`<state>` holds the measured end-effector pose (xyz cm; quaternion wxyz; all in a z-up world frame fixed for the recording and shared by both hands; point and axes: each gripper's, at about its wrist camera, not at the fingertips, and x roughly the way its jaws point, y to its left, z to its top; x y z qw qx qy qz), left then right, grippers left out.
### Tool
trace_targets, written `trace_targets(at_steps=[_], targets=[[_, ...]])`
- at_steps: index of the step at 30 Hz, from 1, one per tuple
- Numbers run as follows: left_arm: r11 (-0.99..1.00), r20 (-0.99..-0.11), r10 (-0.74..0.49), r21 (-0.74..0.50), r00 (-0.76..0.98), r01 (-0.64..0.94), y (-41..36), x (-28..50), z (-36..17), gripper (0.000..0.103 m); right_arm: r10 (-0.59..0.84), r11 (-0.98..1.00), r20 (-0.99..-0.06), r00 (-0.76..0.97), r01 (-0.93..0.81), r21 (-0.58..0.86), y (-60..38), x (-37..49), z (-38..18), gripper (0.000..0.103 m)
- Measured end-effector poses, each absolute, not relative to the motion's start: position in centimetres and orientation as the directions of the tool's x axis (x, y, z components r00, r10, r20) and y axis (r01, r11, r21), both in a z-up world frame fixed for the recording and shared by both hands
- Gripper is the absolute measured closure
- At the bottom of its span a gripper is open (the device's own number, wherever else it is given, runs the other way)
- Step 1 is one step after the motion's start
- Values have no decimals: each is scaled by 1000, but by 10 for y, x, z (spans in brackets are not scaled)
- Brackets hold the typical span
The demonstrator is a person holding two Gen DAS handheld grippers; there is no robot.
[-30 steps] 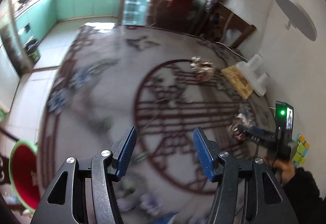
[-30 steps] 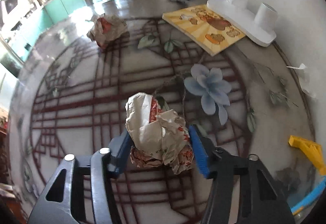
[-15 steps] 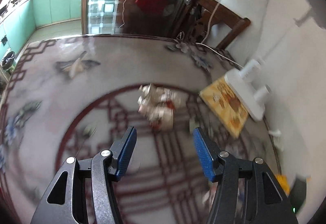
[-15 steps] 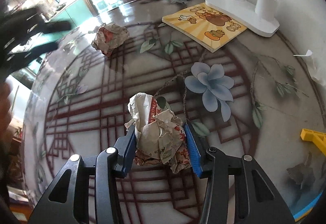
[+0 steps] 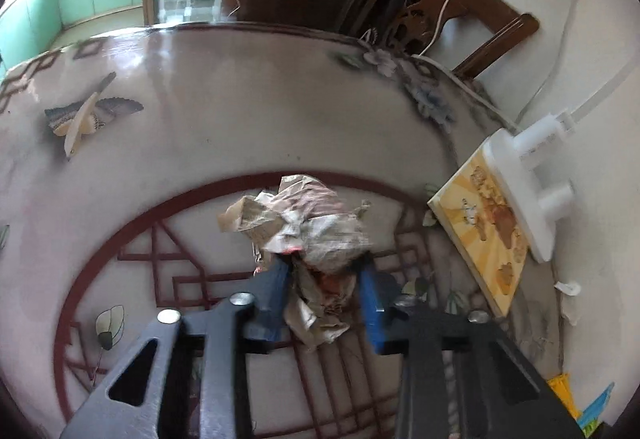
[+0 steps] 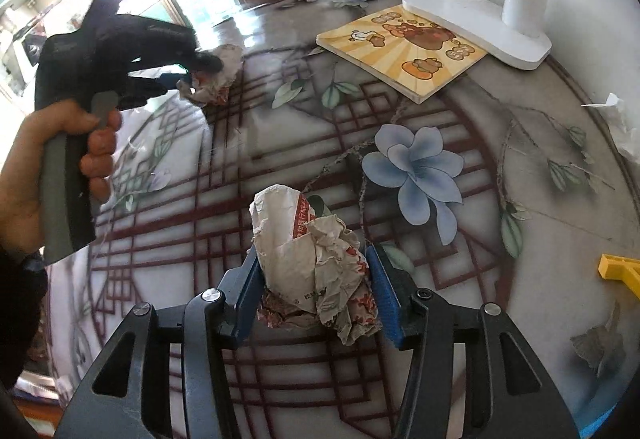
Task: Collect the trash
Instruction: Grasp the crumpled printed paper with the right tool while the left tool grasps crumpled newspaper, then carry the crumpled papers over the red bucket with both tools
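Crumpled wrapper (image 6: 316,263) pinched in right hand-held gripper (image 6: 318,291), left hand-held gripper (image 5: 324,299) closing round second wrapper (image 5: 304,223)

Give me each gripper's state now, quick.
Left gripper: jaws closing around a crumpled wrapper.
Right gripper: shut on another crumpled wrapper.

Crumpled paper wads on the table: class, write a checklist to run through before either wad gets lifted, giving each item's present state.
1. Far wad between left gripper pads: ok.
2. Left jaws done closing: not ok, closing now.
3. Near wad between right gripper pads: ok.
4. Right grip firm: cannot tell, jaws opening slightly.
5. Yellow picture board clear of both wads: ok.
6. Bin for the trash in view: not ok.
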<state>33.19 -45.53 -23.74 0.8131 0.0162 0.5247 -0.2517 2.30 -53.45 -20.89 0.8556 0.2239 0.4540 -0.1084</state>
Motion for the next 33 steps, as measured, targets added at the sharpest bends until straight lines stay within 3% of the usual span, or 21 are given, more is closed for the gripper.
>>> trace_targets(at_steps=[13,21,33], targets=[[850,-849,-329,-74,414,522,-350,220,-172,79,4,922,-817,576,314,225,-479,15,-167,54],[893,-840,-311,-98,444,440,-245,135,-154,79,36,948,-824,565,242,207,-413,-2,-151,53],[939,-819,-281,-127,500,319,-125,71,-133,79,79,977,-795,602,114,183,-319,-12,-130,53]])
